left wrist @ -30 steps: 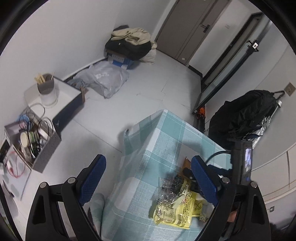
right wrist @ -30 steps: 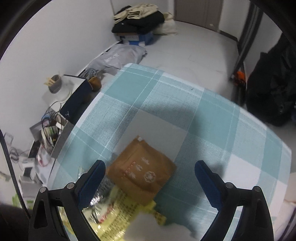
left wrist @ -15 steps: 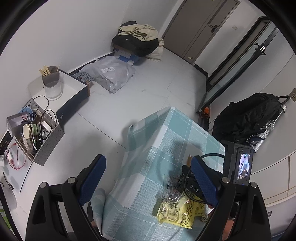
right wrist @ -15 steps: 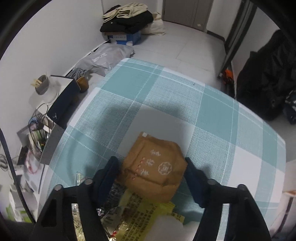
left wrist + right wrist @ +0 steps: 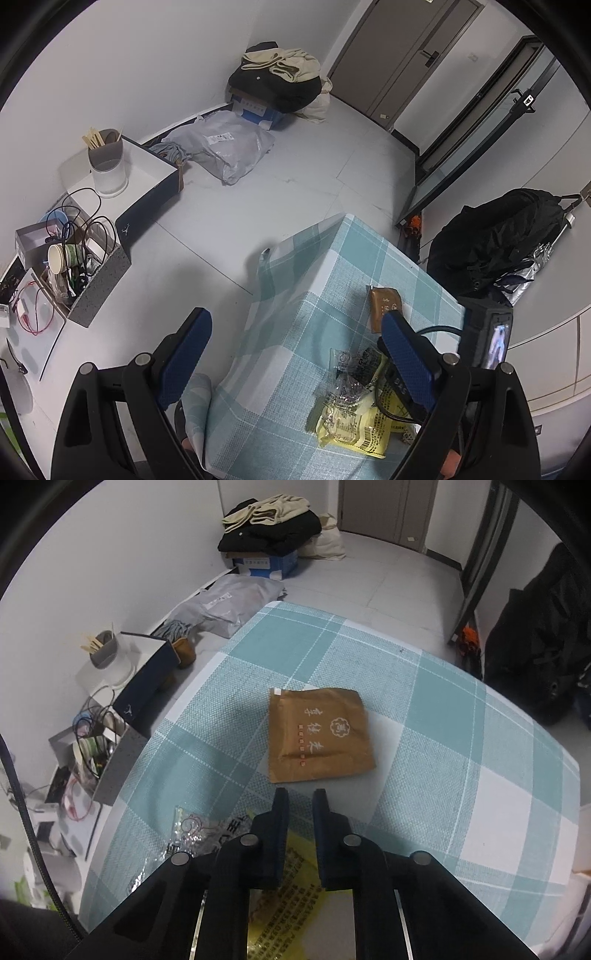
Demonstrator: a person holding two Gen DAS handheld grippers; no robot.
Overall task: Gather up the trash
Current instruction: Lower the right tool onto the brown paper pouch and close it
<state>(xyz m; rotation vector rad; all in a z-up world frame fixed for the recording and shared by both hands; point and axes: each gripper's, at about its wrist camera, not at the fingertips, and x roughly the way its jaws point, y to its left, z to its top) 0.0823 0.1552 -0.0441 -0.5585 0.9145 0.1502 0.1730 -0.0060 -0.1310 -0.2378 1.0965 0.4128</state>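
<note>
- Right gripper [image 5: 300, 794]: jaws just drawn together, nearly meeting, a narrow gap left between the tips, nothing caught in it; tips poised just short of the near edge of the brown packet [image 5: 318, 734], not touching it.
- Brown packet: flat on the checked tablecloth [image 5: 443, 709], white and red print facing up, one small white corner tab at its far left; also seen from the left wrist [image 5: 384, 308], partly behind the left gripper's right finger.
- Left gripper [image 5: 295, 354]: released, blue pads spread wide, nothing between them; hanging over the table's left edge, left finger over the floor, right finger over the cloth.
- Yellow wrapper [image 5: 354, 428]: lying on the cloth close to the near edge, printed text and a barcode visible; under the right gripper's body in the right wrist view [image 5: 284, 923].
- Clear crinkled wrapper [image 5: 347, 373]: resting on the yellow wrapper's far side, overlapping it; just left of the right gripper's fingers [image 5: 192, 830].
- Beyond the table: grey mailer bag [image 5: 225, 147] on the floor, pile of clothes [image 5: 277, 77] on a blue box by the wall, black backpack [image 5: 495, 236] to the right, open box of cables and cups [image 5: 74, 266] to the left.
</note>
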